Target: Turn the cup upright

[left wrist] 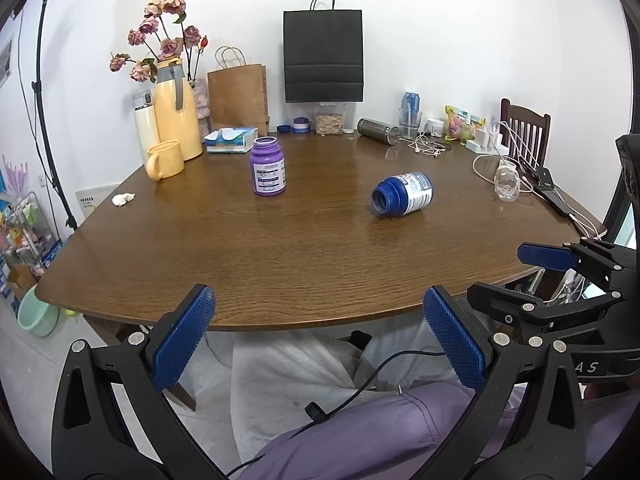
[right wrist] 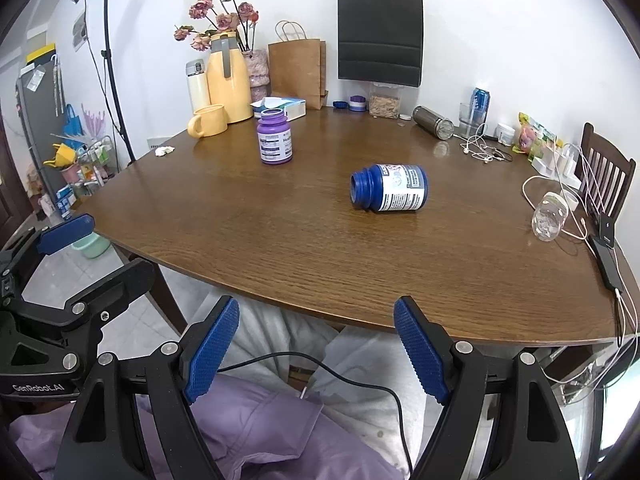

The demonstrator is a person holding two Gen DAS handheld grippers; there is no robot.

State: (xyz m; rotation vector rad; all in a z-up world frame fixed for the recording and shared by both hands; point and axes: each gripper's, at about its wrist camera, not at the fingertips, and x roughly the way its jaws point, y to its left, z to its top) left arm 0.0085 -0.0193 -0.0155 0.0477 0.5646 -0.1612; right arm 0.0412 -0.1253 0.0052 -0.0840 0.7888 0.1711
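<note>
Left wrist view: the left gripper [left wrist: 318, 338] hangs spread wide off the table [left wrist: 304, 264] edge; the blue bottle [left wrist: 402, 199] lies sideways mid-table.

Right wrist view alone shows shelving [right wrist: 38, 120]; the right gripper [right wrist: 316, 346] gapes empty.

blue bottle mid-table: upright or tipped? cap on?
Tipped. The blue bottle lies on its side on the table, its label wrapped sideways. No cap: its open mouth faces left in both views.

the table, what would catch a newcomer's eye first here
The blue bottle lying on its side mid-table, open mouth facing left, stands out first. Behind it to the left a purple bottle stands upright, uncapped. Both open tools, left tool and right tool, are at the near table edge.
</note>
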